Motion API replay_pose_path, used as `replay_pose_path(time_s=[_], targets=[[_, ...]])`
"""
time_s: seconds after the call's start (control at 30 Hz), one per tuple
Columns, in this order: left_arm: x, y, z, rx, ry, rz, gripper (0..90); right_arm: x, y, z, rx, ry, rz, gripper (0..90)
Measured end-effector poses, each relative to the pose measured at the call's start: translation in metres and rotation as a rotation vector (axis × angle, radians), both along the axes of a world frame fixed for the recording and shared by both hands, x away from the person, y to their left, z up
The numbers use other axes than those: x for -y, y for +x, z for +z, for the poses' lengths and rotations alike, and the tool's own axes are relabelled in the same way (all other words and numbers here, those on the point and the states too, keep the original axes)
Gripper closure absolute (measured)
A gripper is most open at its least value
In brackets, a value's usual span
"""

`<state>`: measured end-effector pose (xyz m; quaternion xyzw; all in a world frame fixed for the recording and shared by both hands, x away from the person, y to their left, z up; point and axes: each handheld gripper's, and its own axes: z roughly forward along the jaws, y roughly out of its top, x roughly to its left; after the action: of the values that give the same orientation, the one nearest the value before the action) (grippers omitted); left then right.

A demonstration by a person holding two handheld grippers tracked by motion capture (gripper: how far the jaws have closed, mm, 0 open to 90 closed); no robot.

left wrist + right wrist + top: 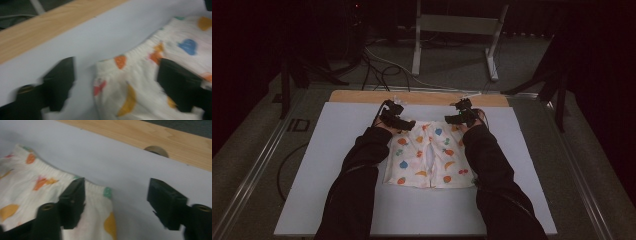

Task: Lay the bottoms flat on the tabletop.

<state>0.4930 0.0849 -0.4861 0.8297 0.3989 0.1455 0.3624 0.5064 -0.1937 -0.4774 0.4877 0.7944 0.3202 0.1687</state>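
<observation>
White fruit-print shorts (pixel 429 155) flat on pale mat (pixel 337 150), tabletop centre. Left tool (pixel 115 82) jaws spread wide, straddling waistband corner, nothing pinched. Right tool (pixel 116 202) likewise spread over opposite corner, gripping nothing. Waistband points away from person, legs toward; long axis near-to-far.

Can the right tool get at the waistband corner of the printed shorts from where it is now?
Probably yes: the right tool stands open over the shorts' waistband corner, nothing blocking.

white fruit-print shorts (pixel 430 155), pale grey mat (pixel 337 150)
</observation>
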Motion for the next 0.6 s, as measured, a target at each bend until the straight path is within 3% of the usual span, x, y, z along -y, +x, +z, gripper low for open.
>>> replay_pose_path(time_s=[0.07,0.17,0.23,0.4,0.6], targets=[[0.0,-0.003,0.003,-0.007,-0.032,-0.018,3.7,-0.001,-0.003,0.001,-0.007,0.014,0.041,14.2],[-0.003,-0.009,0.011,0.006,-0.082,-0.042,1.2,-0.003,-0.007,0.003,-0.019,0.008,0.086,10.5],[-0.005,-0.015,0.015,0.011,-0.088,-0.066,0.6,-0.004,-0.012,0.005,-0.016,0.011,0.117,10.1],[-0.012,-0.028,0.021,0.005,-0.064,-0.127,0.3,-0.007,-0.025,0.013,0.022,0.029,0.162,10.0],[-0.024,-0.044,0.03,-0.032,-0.058,-0.199,0.2,-0.01,-0.039,0.019,0.032,0.049,0.202,10.1]])
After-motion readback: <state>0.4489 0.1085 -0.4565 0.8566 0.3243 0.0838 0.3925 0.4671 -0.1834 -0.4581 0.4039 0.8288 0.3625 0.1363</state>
